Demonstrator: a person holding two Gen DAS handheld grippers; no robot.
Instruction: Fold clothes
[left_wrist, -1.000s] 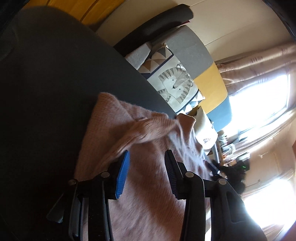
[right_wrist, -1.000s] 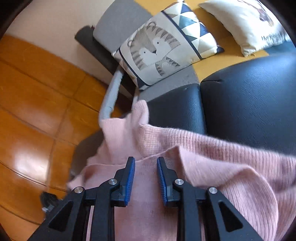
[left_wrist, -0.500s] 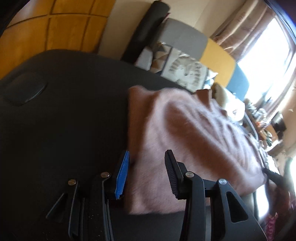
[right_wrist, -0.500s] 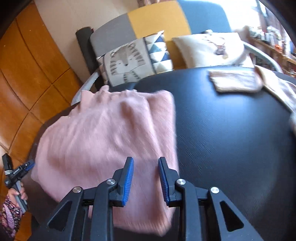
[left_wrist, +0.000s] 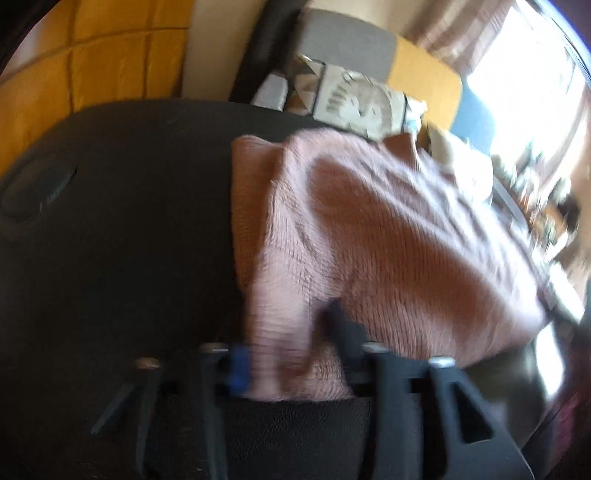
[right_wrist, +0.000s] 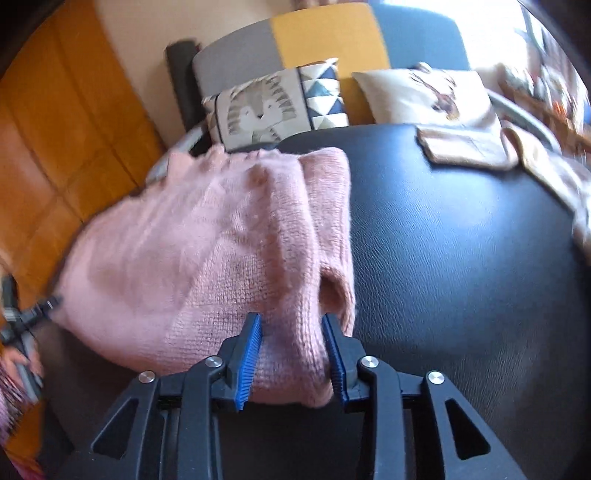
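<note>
A pink knitted sweater lies folded on a black leather surface. My right gripper stands open at the sweater's near right corner, with a thick bunch of knit between its blue pads. In the blurred left wrist view the same sweater spreads away to the right, creased toward the fingers. My left gripper is open, and the sweater's near edge lies between its fingers. A hand holds that left gripper at the far left of the right wrist view, beside the sweater's left corner.
A folded beige garment and another light one lie at the far right of the surface. Behind stands a sofa with a tiger cushion and a white cushion. Orange wooden floor lies to the left.
Both grippers have moved forward onto the sweater's near edge, so fabric now sits between each pair of fingers. The right fingers stand a little wider apart than before.
</note>
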